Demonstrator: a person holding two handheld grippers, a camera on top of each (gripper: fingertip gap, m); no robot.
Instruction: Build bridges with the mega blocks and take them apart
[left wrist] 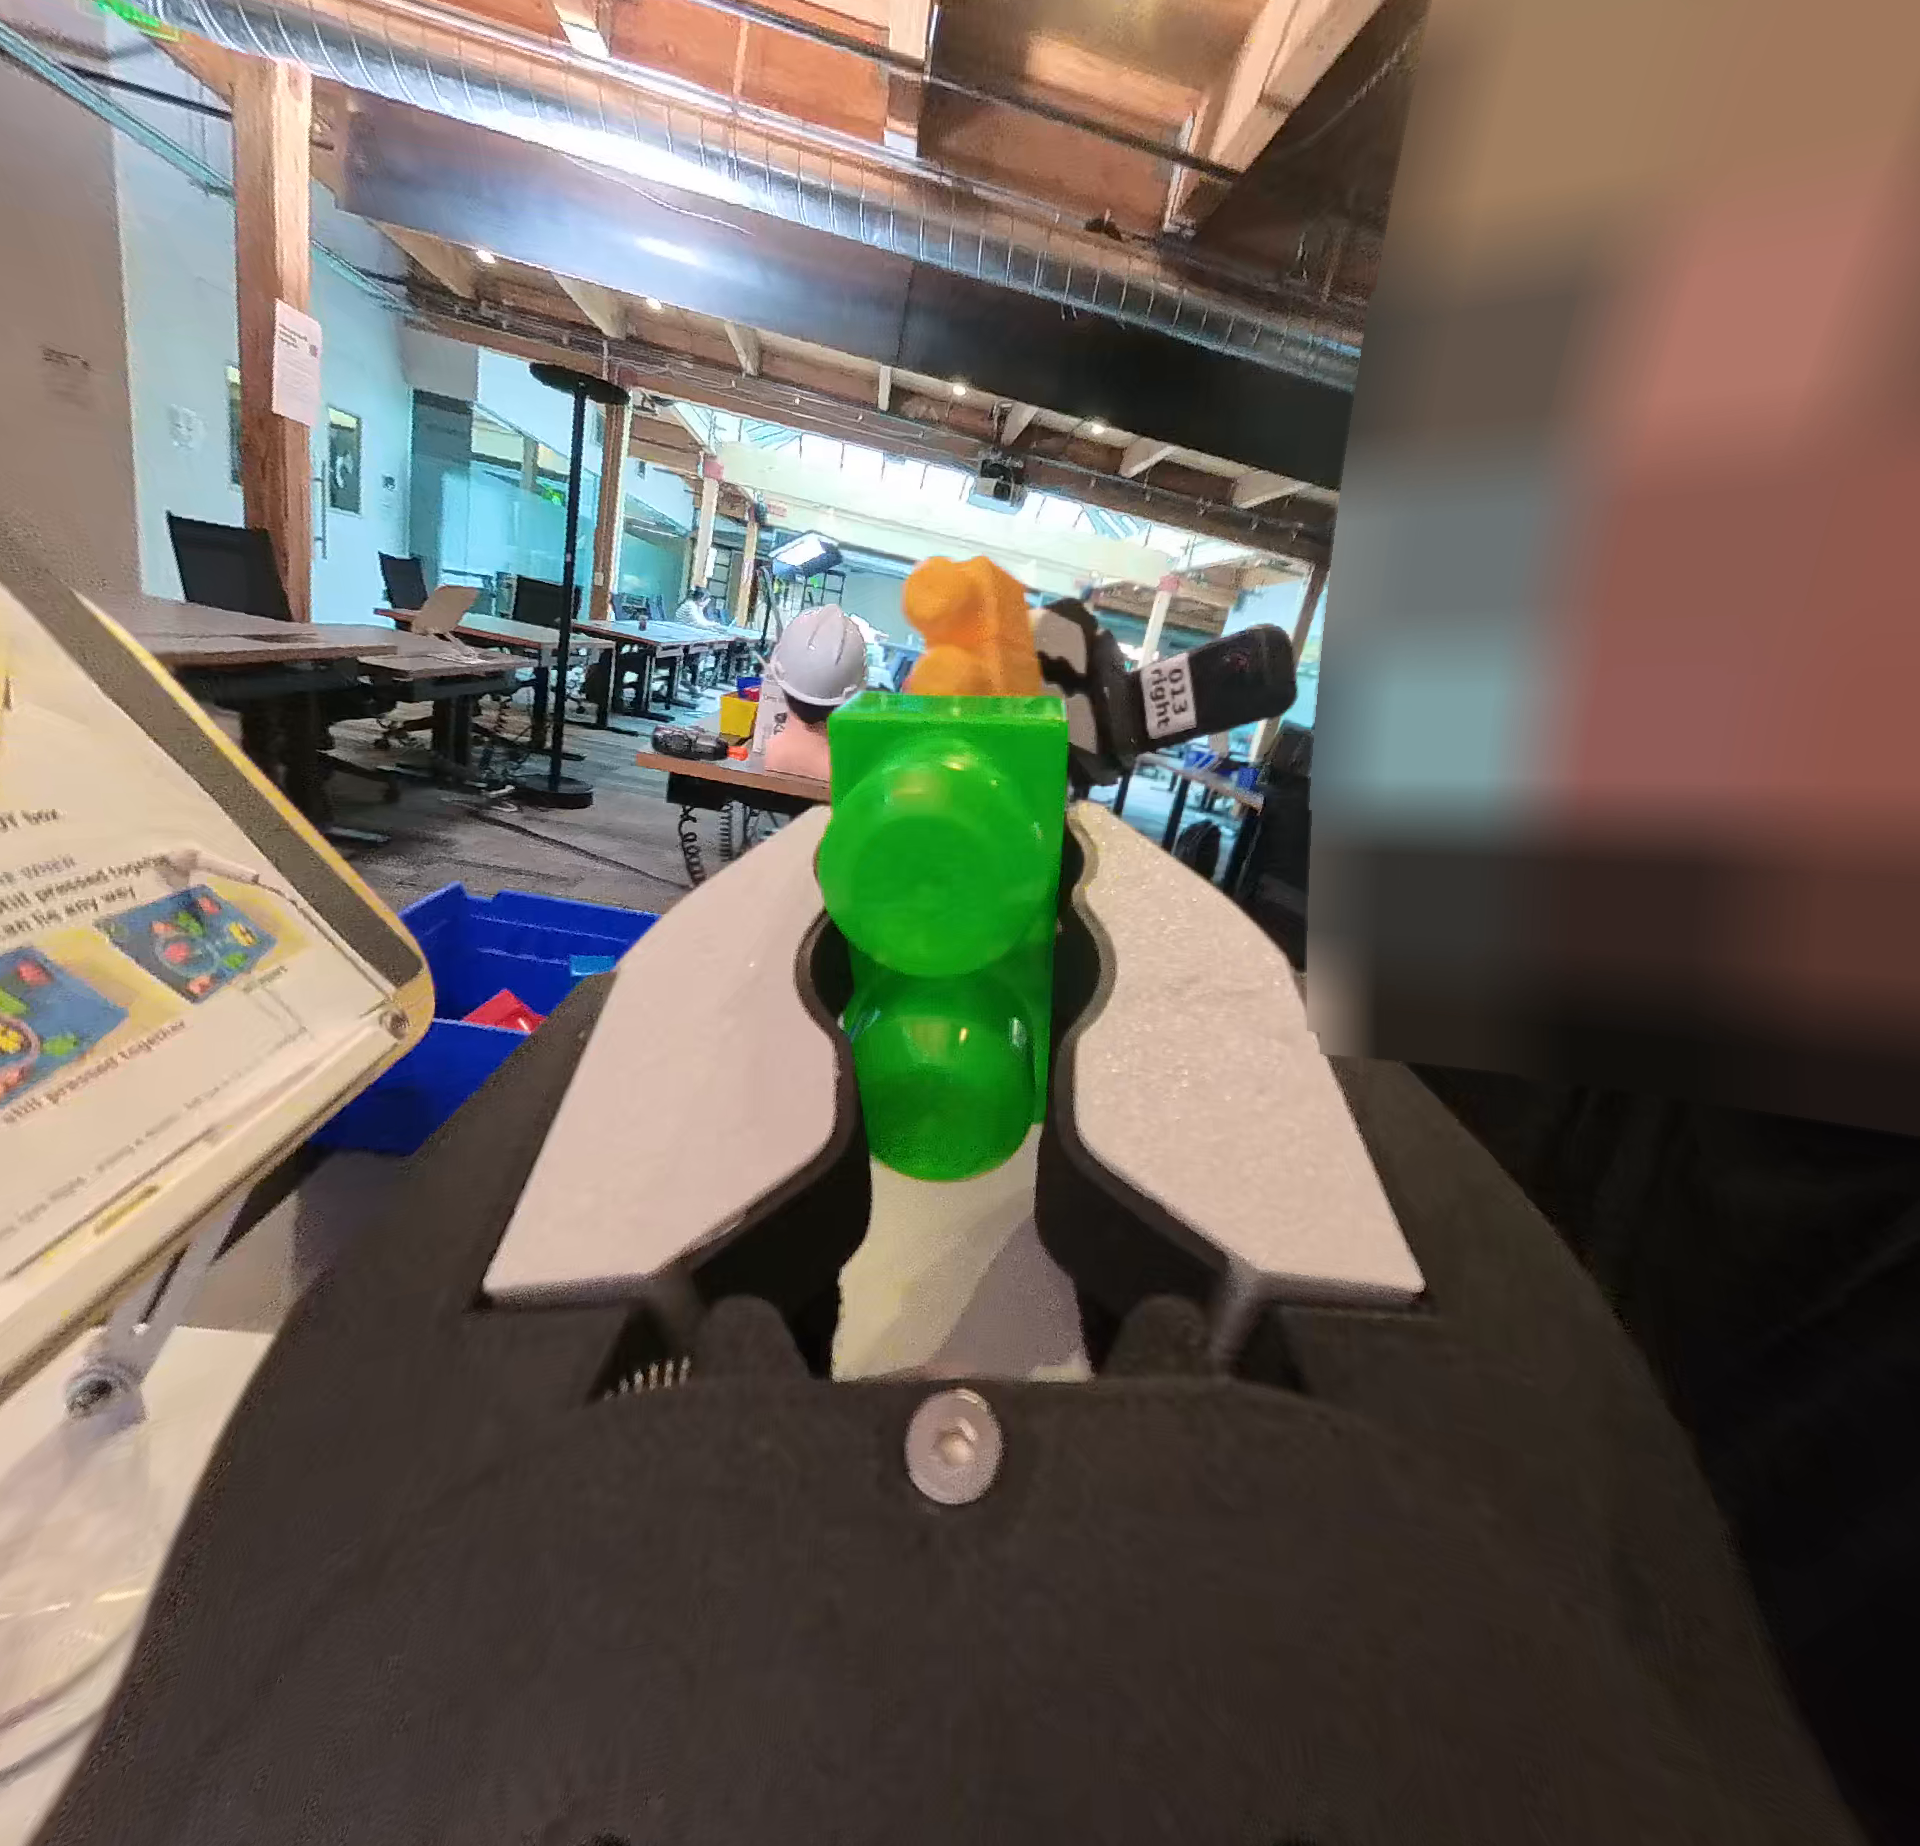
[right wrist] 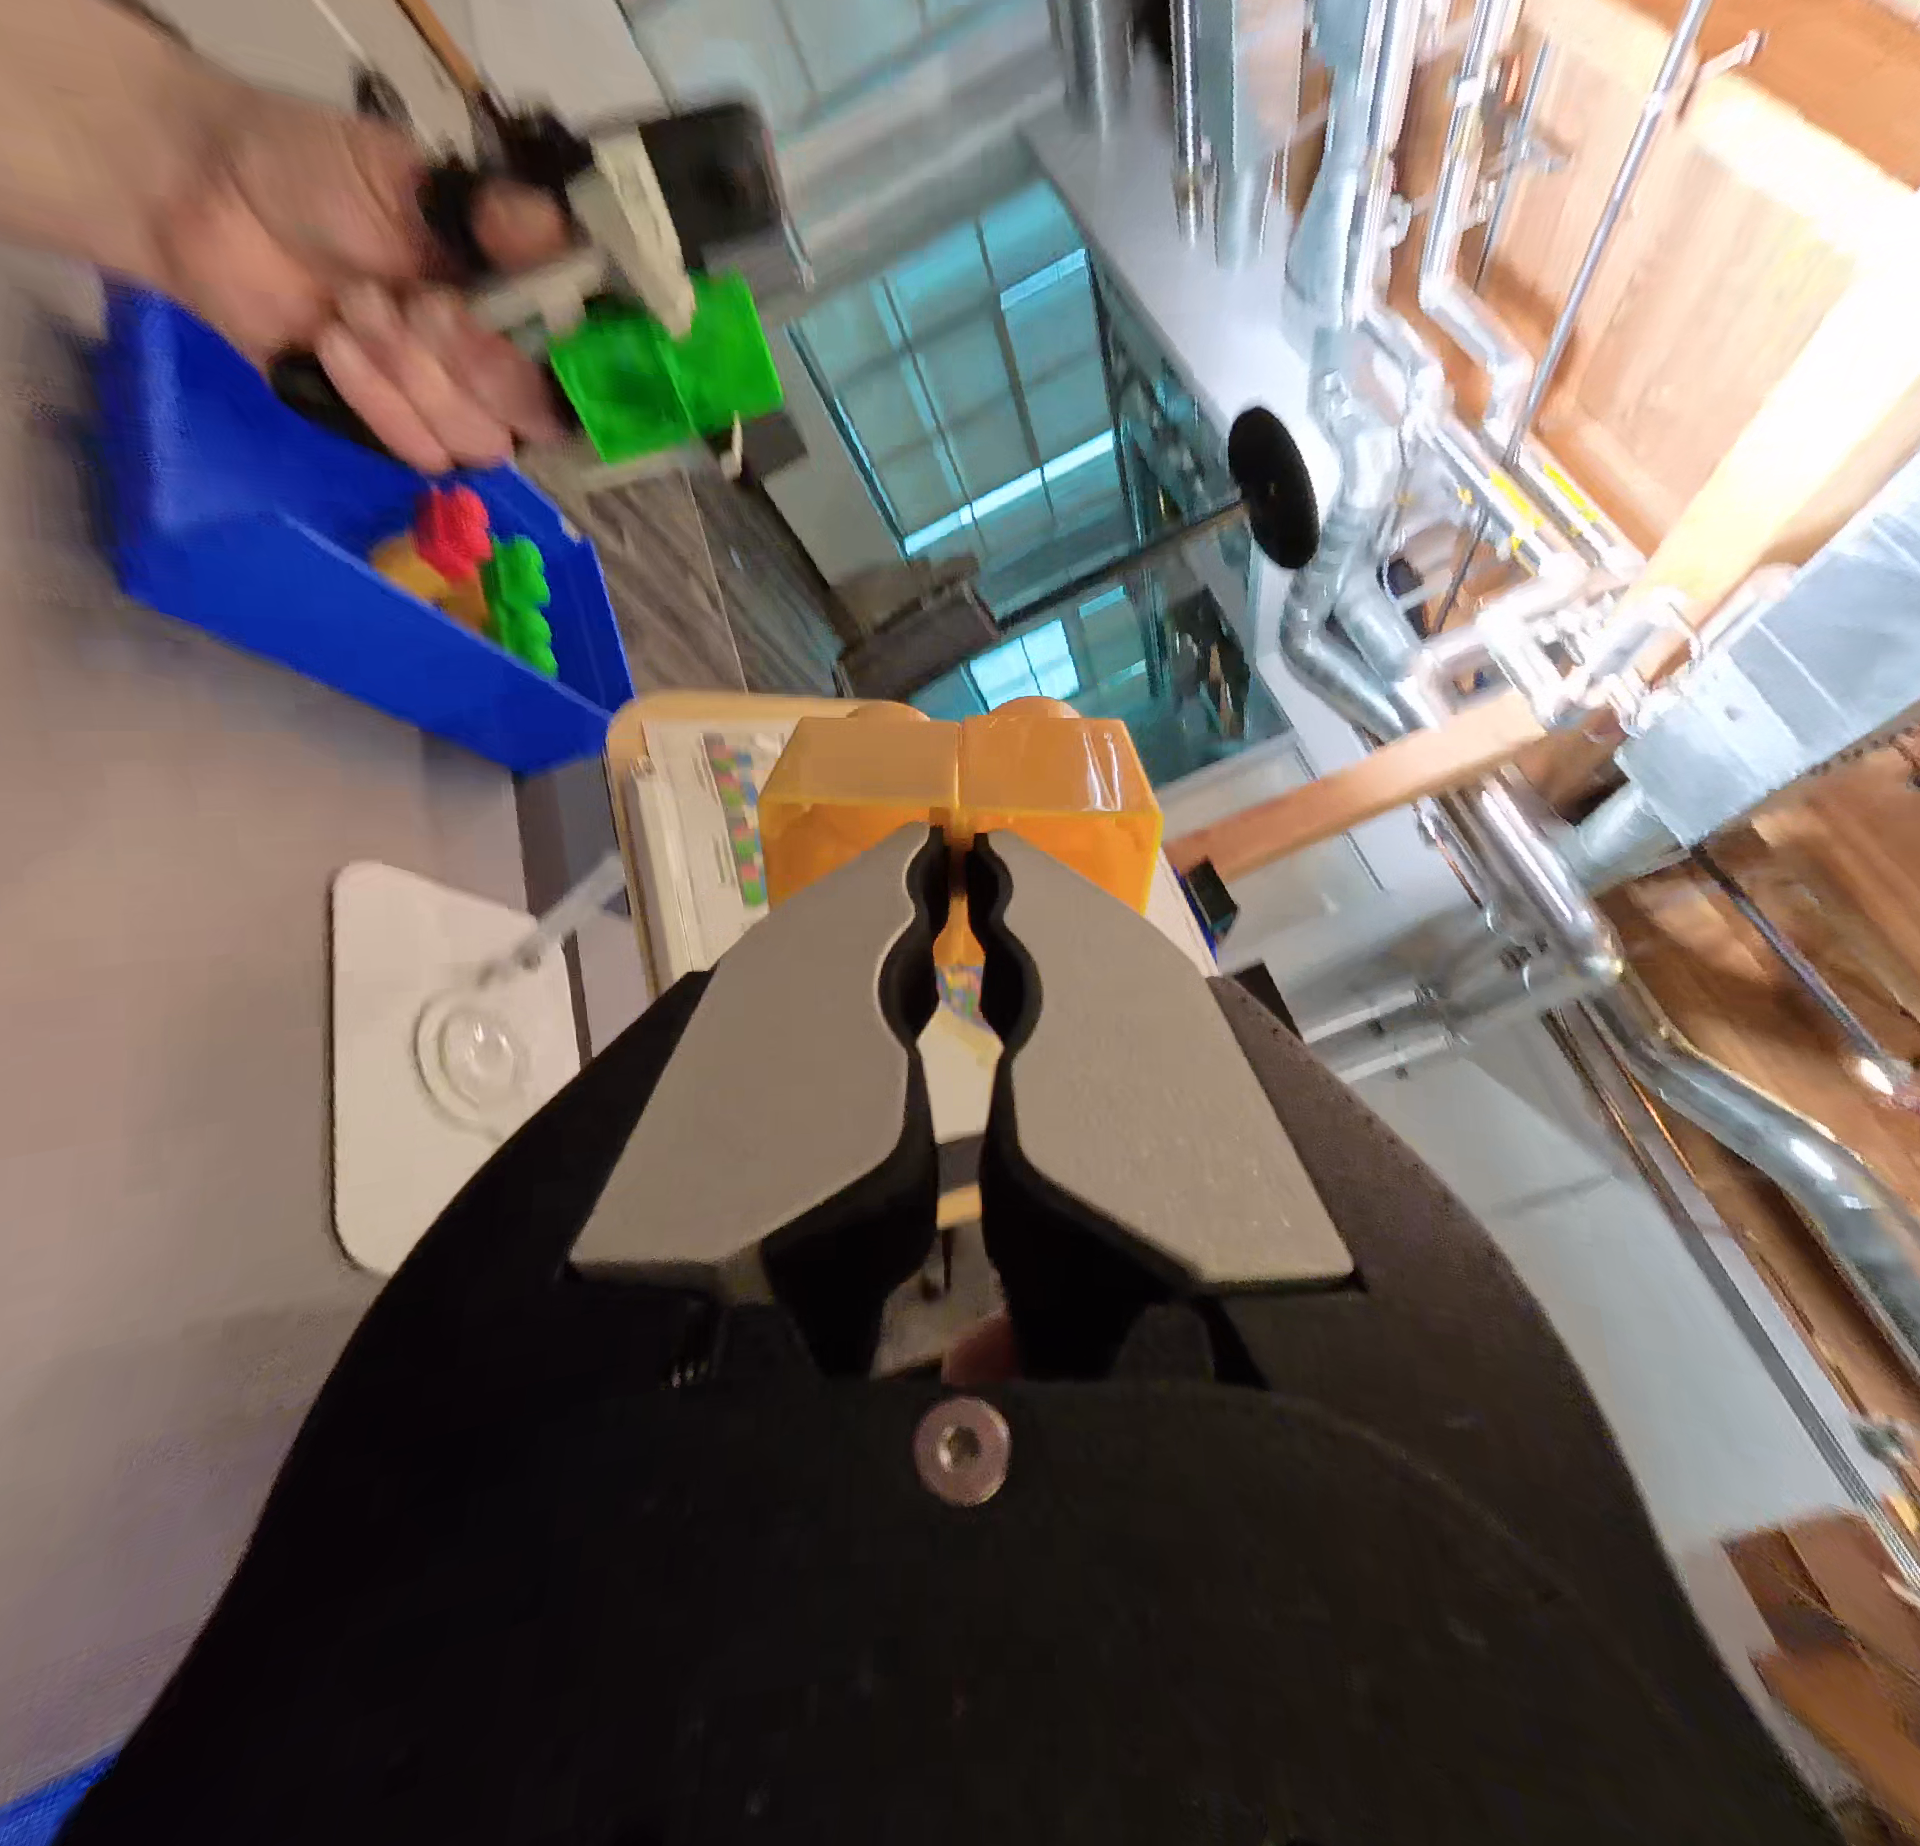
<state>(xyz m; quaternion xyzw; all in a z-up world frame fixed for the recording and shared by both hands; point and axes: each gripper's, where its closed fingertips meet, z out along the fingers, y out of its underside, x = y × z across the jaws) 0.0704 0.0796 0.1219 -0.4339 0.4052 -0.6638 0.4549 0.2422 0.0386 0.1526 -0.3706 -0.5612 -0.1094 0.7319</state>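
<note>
Mid-assembly, both pieces aloft above the blue plastic bin (right wrist: 312,591). Left tool (left wrist: 940,861) clamps a green two-stud plastic block (left wrist: 940,861); right tool (right wrist: 956,846) pinches an orange plastic block (right wrist: 956,788). Next: align studs, press together.

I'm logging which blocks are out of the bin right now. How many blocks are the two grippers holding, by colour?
Green: 1, the green block clamped in the left gripper
Orange: 1, the orange block pinched by its thin wall in the right gripper
Total: 2 blocks held; more lie in the blue bin, too blurred to count.
</note>
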